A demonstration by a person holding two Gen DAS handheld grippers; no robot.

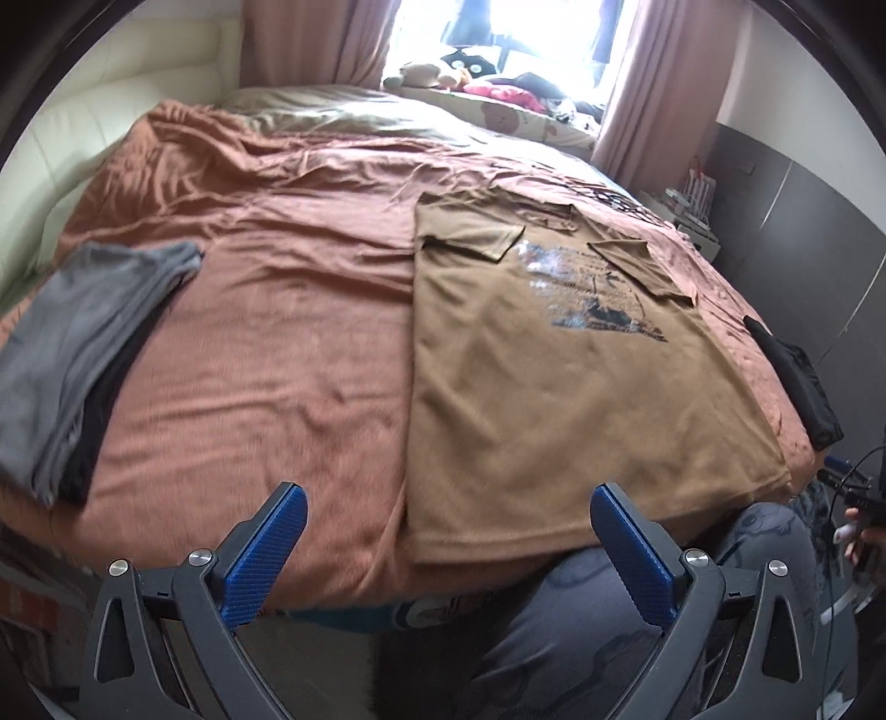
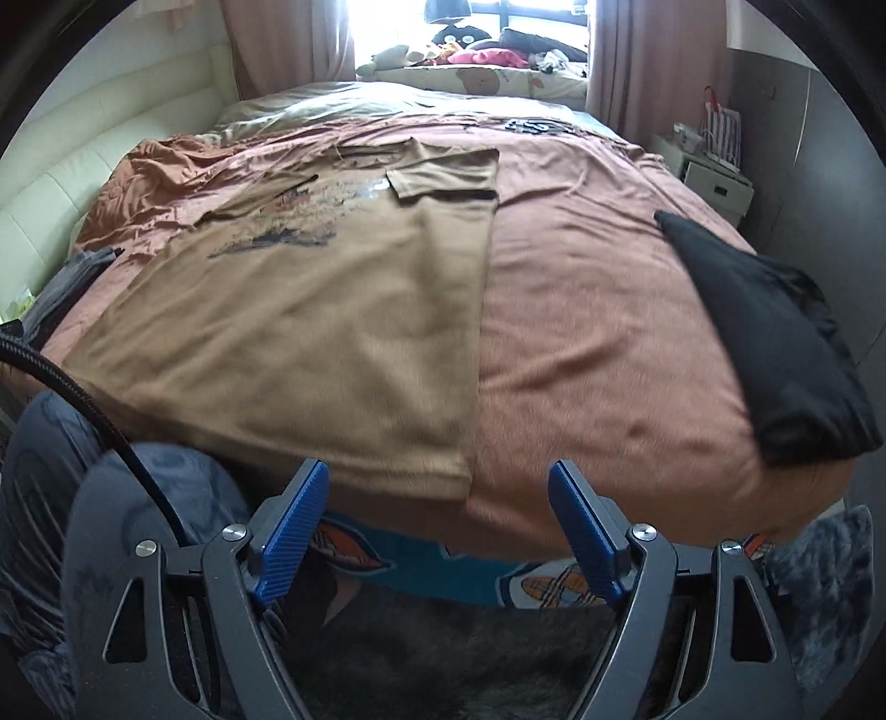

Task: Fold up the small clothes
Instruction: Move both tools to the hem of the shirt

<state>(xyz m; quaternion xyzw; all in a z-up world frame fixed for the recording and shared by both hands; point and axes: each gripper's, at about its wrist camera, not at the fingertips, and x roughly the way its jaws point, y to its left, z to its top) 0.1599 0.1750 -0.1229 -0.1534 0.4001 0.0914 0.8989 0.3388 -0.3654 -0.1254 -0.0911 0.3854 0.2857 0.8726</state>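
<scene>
A tan T-shirt (image 1: pixel 559 382) with a dark print lies flat on the rust-coloured bedspread (image 1: pixel 266 343), both sleeves folded in over its chest. Its hem reaches the near edge of the bed. The same tan T-shirt (image 2: pixel 310 332) fills the left half of the right wrist view. My left gripper (image 1: pixel 448 493) hangs open just off the bed's near edge, by the shirt's left hem corner, with nothing between its blue pads. My right gripper (image 2: pixel 437 471) is open too, empty, by the shirt's right hem corner.
A folded grey garment on a black one (image 1: pixel 83 354) lies at the bed's left edge. A black garment (image 2: pixel 775 343) lies at the right edge. A person's patterned trouser legs (image 1: pixel 637 620) stand against the bed. Soft toys (image 2: pixel 443 52) line the window sill. A bedside cabinet (image 2: pixel 714 183) stands far right.
</scene>
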